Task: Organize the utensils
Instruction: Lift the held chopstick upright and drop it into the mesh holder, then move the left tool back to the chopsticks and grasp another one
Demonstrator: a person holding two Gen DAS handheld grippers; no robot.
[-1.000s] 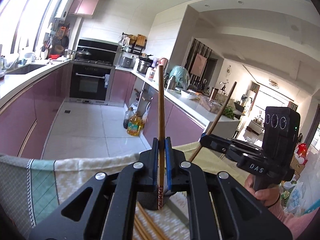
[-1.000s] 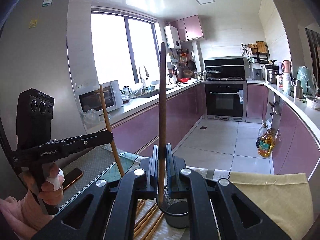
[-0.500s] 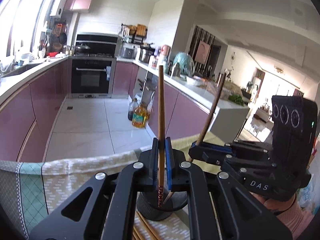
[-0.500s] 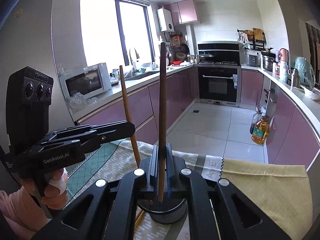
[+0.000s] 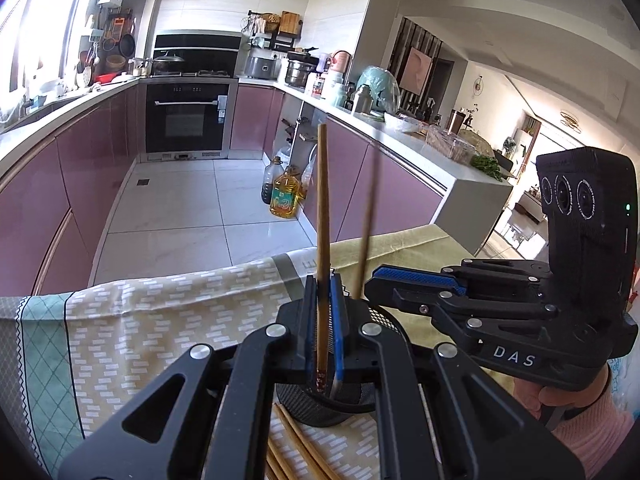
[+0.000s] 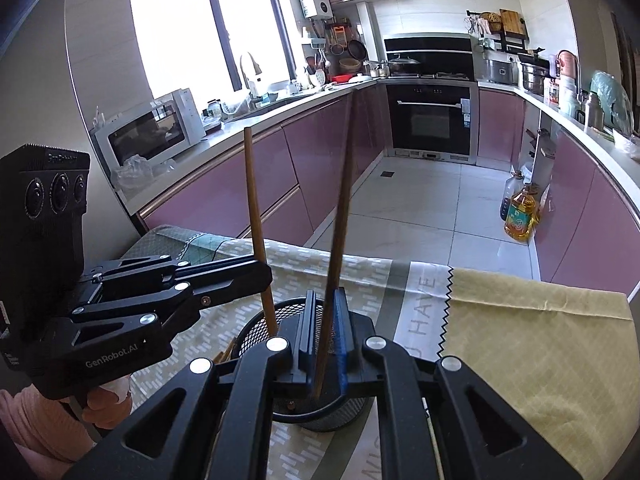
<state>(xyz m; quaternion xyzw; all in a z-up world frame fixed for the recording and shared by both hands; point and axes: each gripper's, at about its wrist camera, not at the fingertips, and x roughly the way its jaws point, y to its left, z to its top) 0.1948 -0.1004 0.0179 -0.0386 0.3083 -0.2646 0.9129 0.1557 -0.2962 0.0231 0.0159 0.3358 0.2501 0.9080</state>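
My left gripper (image 5: 323,284) is shut on a brown chopstick (image 5: 322,208), held upright with its lower tip inside a black mesh cup (image 5: 362,398) on the table. My right gripper (image 6: 323,300) has its jaws slightly apart around a second chopstick (image 6: 338,216), which is blurred, leans left and has its tip in the same mesh cup (image 6: 256,330). In the left wrist view the right gripper (image 5: 404,280) is just right of the cup with that blurred chopstick (image 5: 367,232) beside it. In the right wrist view the left gripper (image 6: 256,272) holds its chopstick (image 6: 256,220).
Several loose chopsticks (image 5: 296,452) lie on the patterned cloth (image 5: 140,320) in front of the cup. A yellow cloth (image 6: 540,344) covers the table's right part. Beyond the table edge are the kitchen floor, purple cabinets and an oil bottle (image 5: 285,196).
Both grippers have come lower over the mesh cup. The right gripper's jaws have loosened and its chopstick now tilts and slides down into the cup. The left chopstick's tip has entered the cup.
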